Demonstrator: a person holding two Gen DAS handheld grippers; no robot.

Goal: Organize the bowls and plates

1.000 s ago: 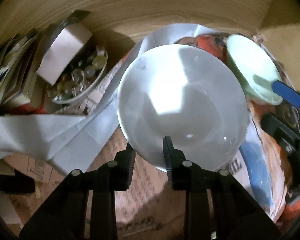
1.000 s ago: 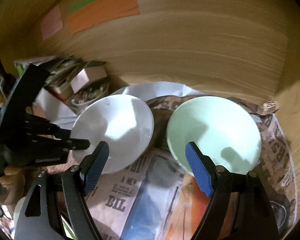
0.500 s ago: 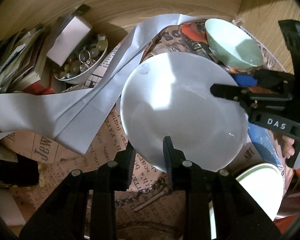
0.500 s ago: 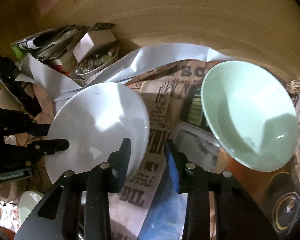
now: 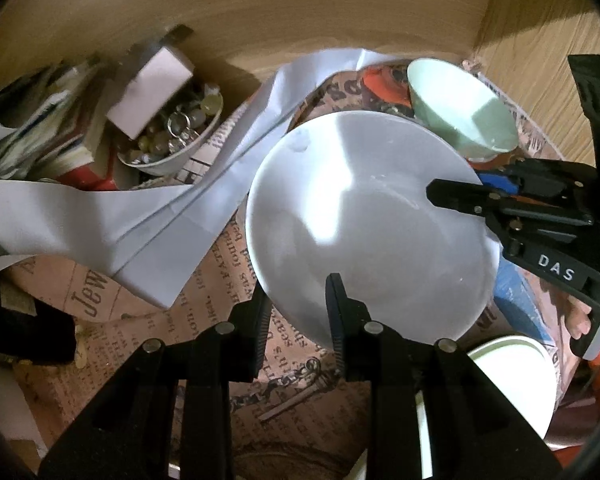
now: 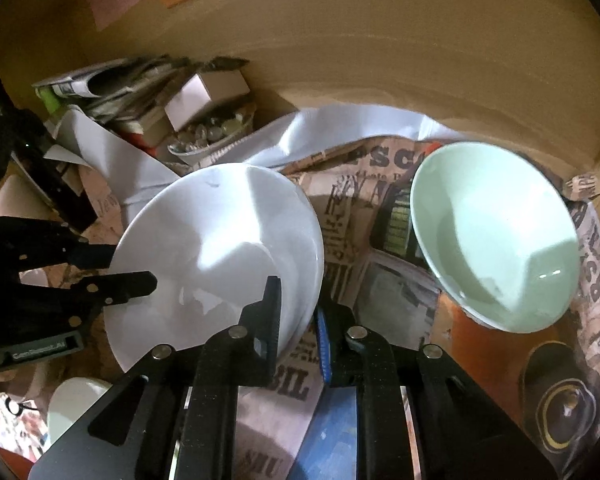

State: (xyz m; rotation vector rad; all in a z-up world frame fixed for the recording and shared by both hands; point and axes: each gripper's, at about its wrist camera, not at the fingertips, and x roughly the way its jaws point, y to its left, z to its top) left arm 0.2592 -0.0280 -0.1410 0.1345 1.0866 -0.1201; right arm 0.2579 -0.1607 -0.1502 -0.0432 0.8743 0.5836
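While both grippers are clamping the same white plate (image 5: 364,236), it is hanging tilted in the middle of both views, clear of the newspaper (image 5: 220,264) that lines the shelf floor. The left gripper (image 5: 296,308) is pinching the plate's near rim at the bottom centre of its own view, one finger under the rim and one over it. In the right wrist view the right gripper (image 6: 298,320) is gripping the opposite edge at lower centre; its jaws have just been closing, and the rim is now sitting between the black finger and the blue-padded one. That doubled hold looks like a handover, or a way to steady a wide, slippery dish that a single pinch at the edge would let swing.

A pale green bowl (image 6: 496,236) is leaning at the right of the right wrist view, well apart from the plate, probably tipped against something behind it, though the fisheye makes that hard to judge. A second white dish (image 5: 512,380) is showing at the lower right of the left wrist view, below the plate, which may be where the plate is meant to stack. A small bowl of trinkets (image 5: 172,140), books and loose white paper (image 5: 100,216) are crowding the upper left, leaving little room on that side.
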